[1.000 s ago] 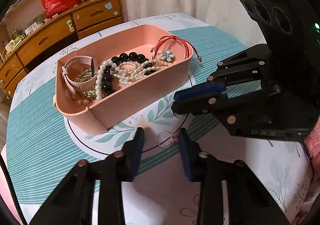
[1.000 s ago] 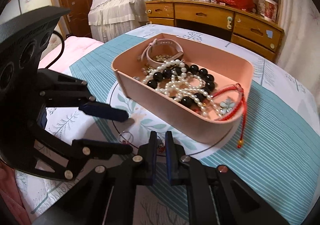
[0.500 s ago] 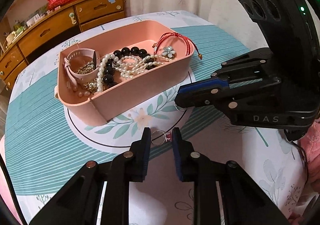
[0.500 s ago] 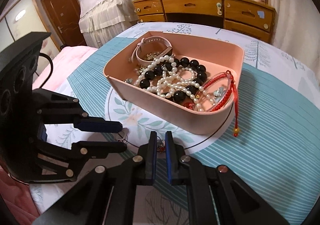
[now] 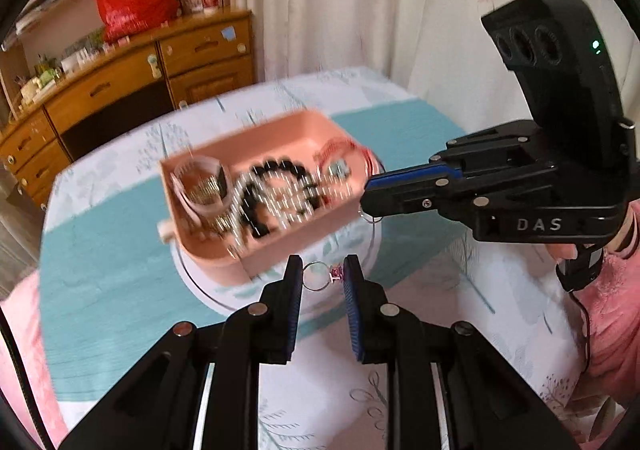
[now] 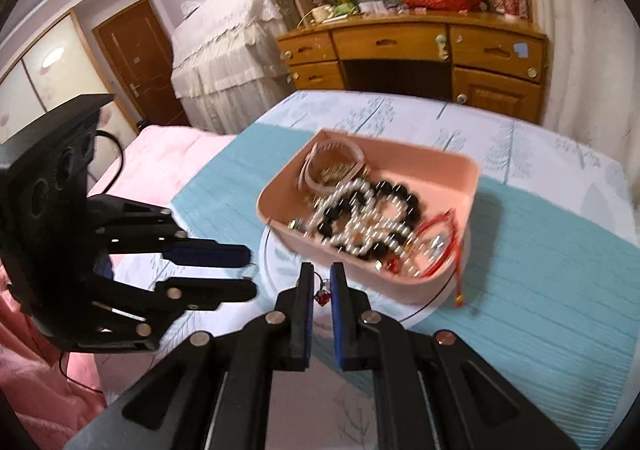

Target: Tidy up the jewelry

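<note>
Two claws [image 5: 320, 278] [image 6: 321, 282], two rings [image 5: 320, 277] [image 6: 322, 290], one tray [image 6: 468, 186]

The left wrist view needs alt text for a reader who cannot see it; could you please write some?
A small silver ring with a pink stone sits between the left gripper's two blue-padded fingers, raised before a blurred pink tray of pearls and black beads. The right gripper reaches in from the right, another small ring hanging at its tips.

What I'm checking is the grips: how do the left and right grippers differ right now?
The left gripper gapes wider than the right gripper, whose jaws nearly touch. The left gripper holds a silver ring with pink stone; the right gripper a small red-charm piece. Both grip jewelry before the pink tray.
</note>
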### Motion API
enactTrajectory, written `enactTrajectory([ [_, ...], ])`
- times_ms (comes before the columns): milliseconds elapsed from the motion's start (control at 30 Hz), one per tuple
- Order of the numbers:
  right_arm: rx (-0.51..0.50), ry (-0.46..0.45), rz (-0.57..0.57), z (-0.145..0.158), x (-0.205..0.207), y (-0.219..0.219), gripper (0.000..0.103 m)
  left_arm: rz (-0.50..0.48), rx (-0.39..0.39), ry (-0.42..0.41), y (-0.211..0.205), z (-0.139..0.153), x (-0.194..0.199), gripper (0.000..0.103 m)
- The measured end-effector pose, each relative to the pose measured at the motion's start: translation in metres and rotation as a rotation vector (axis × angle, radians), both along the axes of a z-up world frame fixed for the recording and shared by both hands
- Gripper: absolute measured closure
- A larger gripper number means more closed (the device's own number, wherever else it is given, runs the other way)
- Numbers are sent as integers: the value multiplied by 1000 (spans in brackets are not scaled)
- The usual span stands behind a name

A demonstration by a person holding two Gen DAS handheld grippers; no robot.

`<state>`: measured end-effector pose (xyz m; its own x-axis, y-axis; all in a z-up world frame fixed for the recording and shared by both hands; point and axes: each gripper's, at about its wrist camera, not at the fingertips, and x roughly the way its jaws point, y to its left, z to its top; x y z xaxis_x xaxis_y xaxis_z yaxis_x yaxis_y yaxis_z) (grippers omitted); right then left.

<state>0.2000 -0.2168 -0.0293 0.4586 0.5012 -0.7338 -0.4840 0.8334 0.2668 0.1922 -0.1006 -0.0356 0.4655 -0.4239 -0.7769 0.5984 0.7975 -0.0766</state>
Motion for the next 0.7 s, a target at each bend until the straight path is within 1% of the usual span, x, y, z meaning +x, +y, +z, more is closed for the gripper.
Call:
enactTrajectory([
  [133, -72, -47, -55, 14, 11, -1, 95, 20, -26, -43, 4, 16, 12, 85],
  [233, -49, -50, -81, 19, 20, -6, 95, 53, -42, -74, 5, 25, 26, 84],
  [333, -54, -52, -128, 17, 33, -7, 95, 105, -61, -90, 7, 30, 45, 84],
  [367, -47, -48, -137, 16, 36, -8, 95, 132, -61, -86, 8, 30, 52, 82],
  [400, -28, -38, -149, 14, 40, -11, 93, 155, -61, -72, 8, 29, 58, 76],
  [433, -3, -21, -164, 12, 44, -14, 91, 190, -63, -43, 10, 27, 66, 58],
  [467, 11, -12, -172, 12, 45, -15, 83, 209, -68, -28, 12, 25, 70, 35],
  [500, 23, -1, -180, 11, 46, -16, 71, 243, -83, -8, 16, 25, 76, 30],
  [533, 23, 0, -184, 12, 45, -16, 64, 253, -93, -3, 18, 25, 76, 29],
  [567, 18, -6, -190, 13, 43, -16, 55, 262, -100, 4, 21, 25, 77, 29],
  [633, 2, -24, -214, 19, 36, -17, 53, 285, -79, 16, 23, 28, 76, 28],
  [667, 3, -27, -230, 22, 33, -19, 50, 310, -52, 20, 25, 30, 75, 27],
  [700, 4, -26, -250, 25, 31, -21, 42, 328, -34, 24, 26, 32, 73, 26],
])
